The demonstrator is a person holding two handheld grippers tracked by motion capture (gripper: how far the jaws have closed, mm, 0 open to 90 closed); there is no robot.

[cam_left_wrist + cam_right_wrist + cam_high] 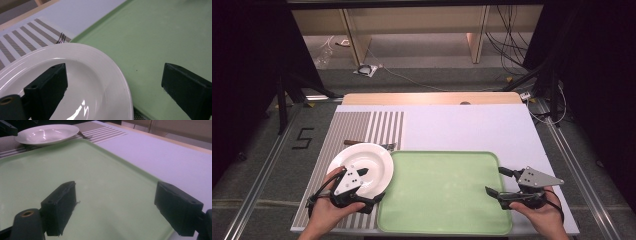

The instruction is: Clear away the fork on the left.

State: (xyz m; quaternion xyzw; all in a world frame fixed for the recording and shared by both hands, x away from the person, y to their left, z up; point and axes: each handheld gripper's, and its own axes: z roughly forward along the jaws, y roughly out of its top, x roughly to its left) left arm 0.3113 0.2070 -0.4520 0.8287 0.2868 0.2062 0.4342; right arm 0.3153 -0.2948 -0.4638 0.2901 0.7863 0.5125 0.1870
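Nearest, two hands come in from the bottom edge, each holding one gripper. The left gripper (371,184) has its jaws spread wide and astride the plate (377,157): in the left gripper view one jaw hangs over the plate's bowl and the other over the green tray (160,32), with the plate's right rim between them, gripped by neither (whether a jaw touches the plate cannot be told). The right gripper (498,181) is released too, its jaws wide apart around the tray's near right corner, one over the tray floor and one by the rim; in the right gripper view (115,207) nothing lies between them. There is one tray (437,220), bare across its whole floor, so open room runs from the plate's rim to the right rim. The one white plate sits on the striped mat (349,125), its right edge reaching over the tray's left rim. Just beyond the plate lies one fork (387,146), tines pointing right toward the tray's far left corner, handle partly hidden behind the plate. Farther off, the white board (472,125) is bare to its far and right edges, with a strip of wooden table (422,98) beyond. On the floor left of the table a taped mark (303,138) reads "5".
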